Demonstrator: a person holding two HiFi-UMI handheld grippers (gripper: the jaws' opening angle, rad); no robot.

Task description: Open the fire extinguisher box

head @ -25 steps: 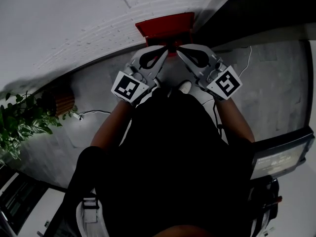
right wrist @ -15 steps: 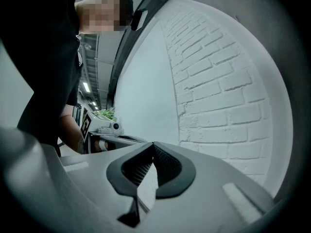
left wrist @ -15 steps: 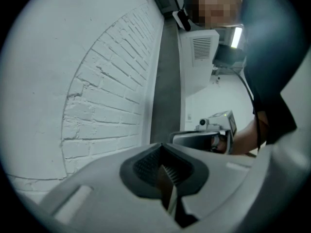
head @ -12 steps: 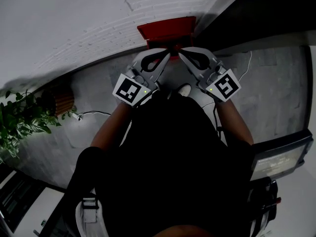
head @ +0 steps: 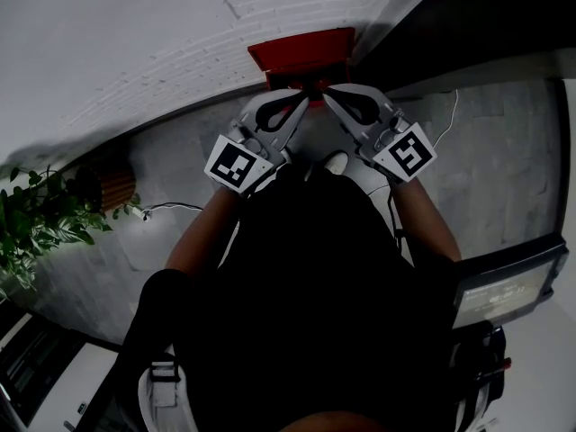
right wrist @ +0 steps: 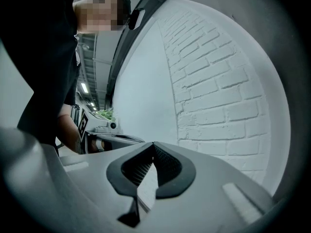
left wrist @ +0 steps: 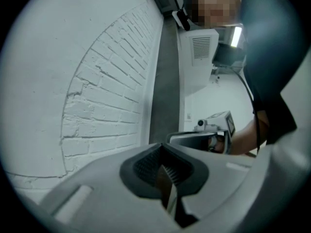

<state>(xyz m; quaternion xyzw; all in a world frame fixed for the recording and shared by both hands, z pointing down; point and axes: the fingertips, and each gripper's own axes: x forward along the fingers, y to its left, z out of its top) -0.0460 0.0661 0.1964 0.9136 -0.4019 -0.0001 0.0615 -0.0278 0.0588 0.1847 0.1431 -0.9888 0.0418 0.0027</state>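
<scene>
The red fire extinguisher box (head: 301, 52) stands against the white brick wall (head: 135, 43), seen from above in the head view. My left gripper (head: 301, 97) and right gripper (head: 328, 94) are held side by side just in front of the box, their tips angled toward each other at its near edge. In the left gripper view the left gripper (left wrist: 163, 149) has its jaws together, with no thing clearly held. The right gripper (right wrist: 154, 145) is also shut, with only wall showing through the slit behind its tips. Whether either tip touches the box is hidden.
A leafy potted plant (head: 36, 232) stands at the left. A cable (head: 171, 205) runs across the grey floor. A dark panel (head: 468, 16) adjoins the box on the right. A machine with a screen (head: 508, 286) is at the lower right. My white shoe (head: 337, 160) is below the grippers.
Both grippers have shifted only slightly in front of the box. Their jaws stand as before.
</scene>
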